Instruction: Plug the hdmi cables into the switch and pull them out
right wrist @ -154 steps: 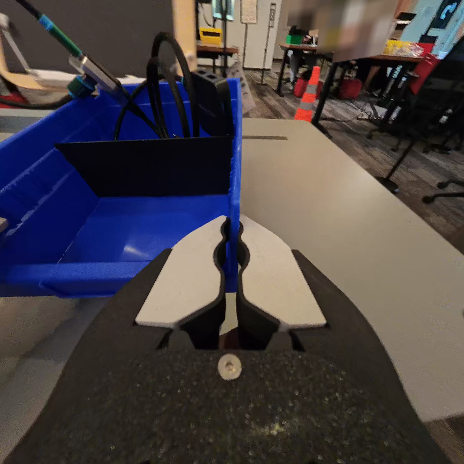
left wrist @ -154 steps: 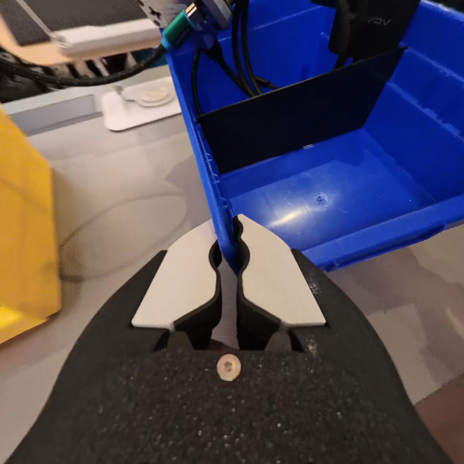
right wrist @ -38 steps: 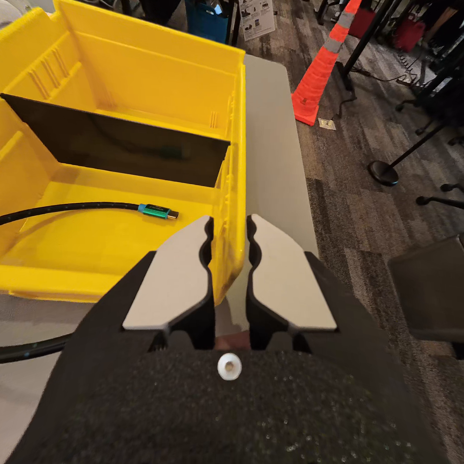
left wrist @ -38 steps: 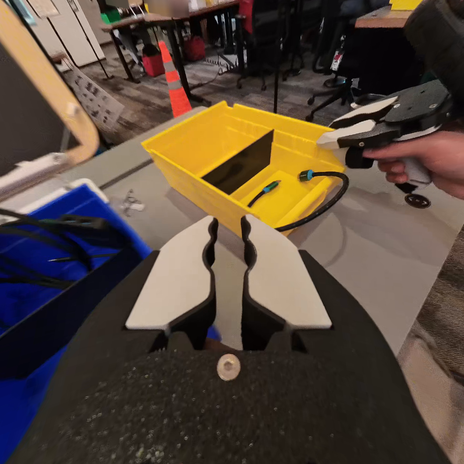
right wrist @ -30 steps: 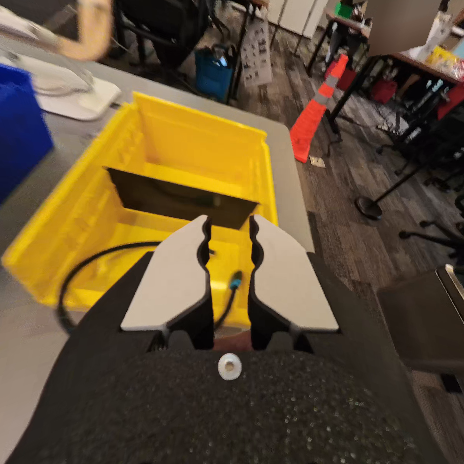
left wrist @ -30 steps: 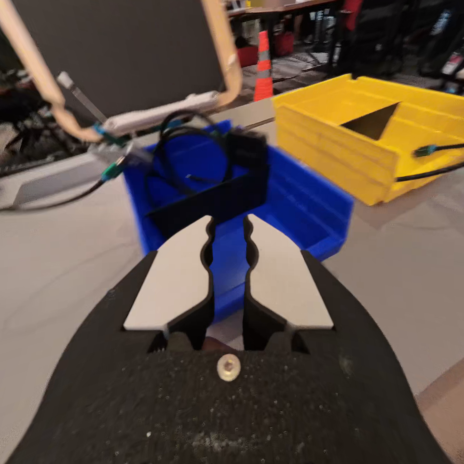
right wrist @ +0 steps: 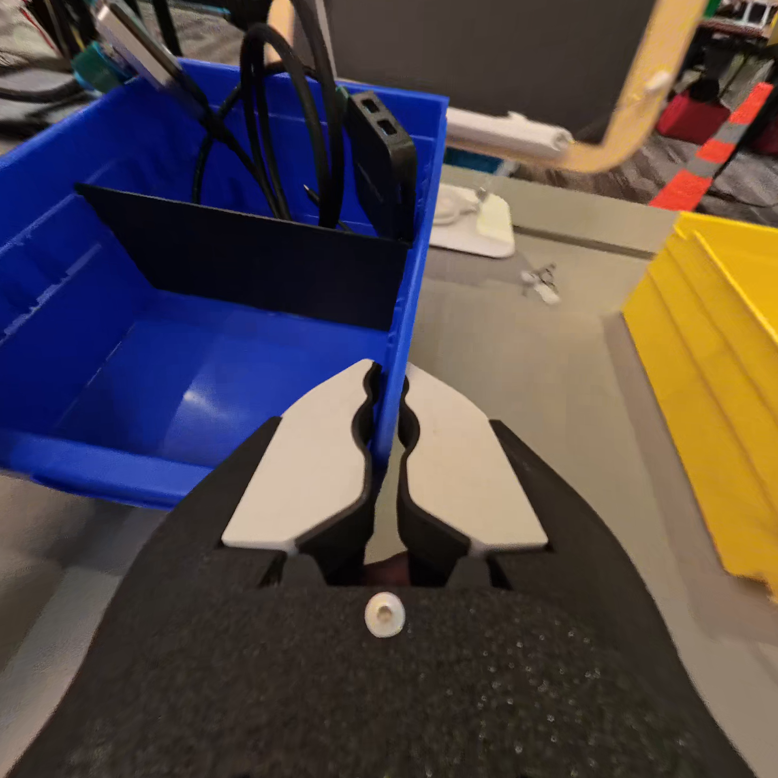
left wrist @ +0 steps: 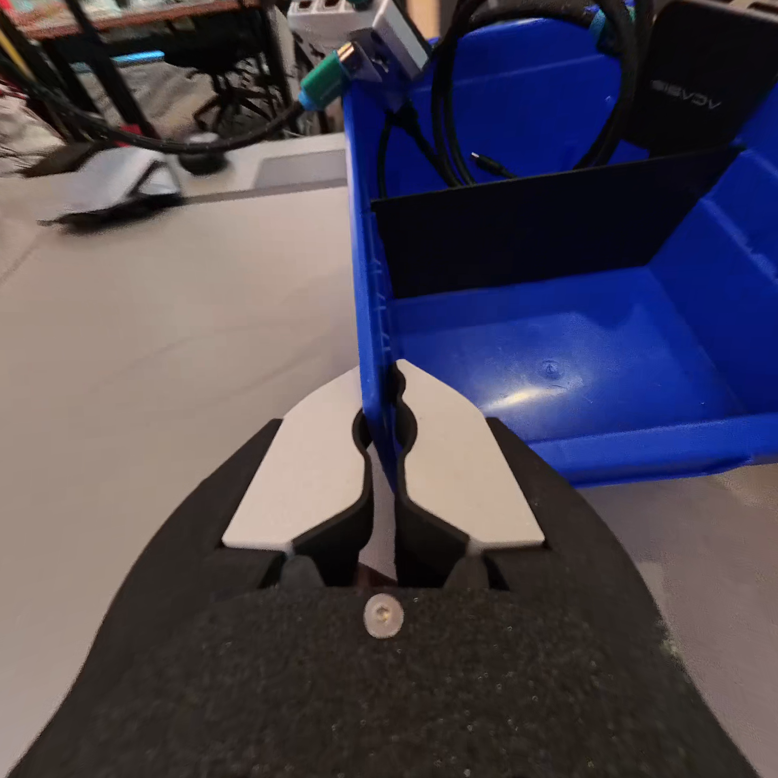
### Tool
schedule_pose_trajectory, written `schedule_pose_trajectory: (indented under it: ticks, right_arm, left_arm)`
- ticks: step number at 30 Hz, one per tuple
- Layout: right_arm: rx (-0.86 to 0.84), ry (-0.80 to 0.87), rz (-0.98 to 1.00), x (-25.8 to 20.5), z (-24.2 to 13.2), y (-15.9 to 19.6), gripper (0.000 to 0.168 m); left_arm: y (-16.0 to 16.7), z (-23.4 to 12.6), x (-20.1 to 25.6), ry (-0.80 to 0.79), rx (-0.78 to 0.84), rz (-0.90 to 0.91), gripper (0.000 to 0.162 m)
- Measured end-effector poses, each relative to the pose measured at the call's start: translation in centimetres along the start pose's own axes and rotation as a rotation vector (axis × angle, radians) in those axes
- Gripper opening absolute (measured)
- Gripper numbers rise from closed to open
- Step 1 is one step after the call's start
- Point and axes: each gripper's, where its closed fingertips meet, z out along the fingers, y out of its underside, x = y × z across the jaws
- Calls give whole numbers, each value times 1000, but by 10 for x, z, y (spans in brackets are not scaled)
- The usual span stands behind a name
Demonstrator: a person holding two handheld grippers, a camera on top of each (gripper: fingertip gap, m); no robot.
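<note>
You have each tool clamped on a side wall of the blue bin: the left tool on its left wall, the right tool on its right wall. No plugging looks under way; that seems still ahead. Behind the black divider sit coiled black cables and the black switch; the near compartment is empty. A grey adapter with a green plug hangs over the far rim. A yellow bin stands apart on the desk.
</note>
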Motion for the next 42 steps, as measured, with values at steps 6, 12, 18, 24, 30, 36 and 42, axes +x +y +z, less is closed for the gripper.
schedule_pose_trajectory:
  ticks: [6,12,18,24,30,36,42]
  right_arm:
    - [-4,-78,-5,-108,33,-20,5]
    - [-43,-125,20,-153,53,-3,6]
    - [-61,-389,-100,-156,25,5,21]
    - [-24,-614,-232,-79,-53,44,30]
    - [26,-377,-8,115,-83,86,32]
    - [106,39,175,301,-88,83,31]
    - [96,139,251,354,-83,89,31]
  left_arm:
    - [16,4,-107,-54,-33,-2,4]
    - [37,18,-144,-27,-84,2,5]
    - [35,16,-148,-96,-74,-12,11]
    - [23,1,-151,-149,-29,-42,21]
    - [-37,-66,-120,-39,323,-441,21]
    - [20,-55,15,251,77,-213,21]
    - [34,-44,34,231,1,-60,22]
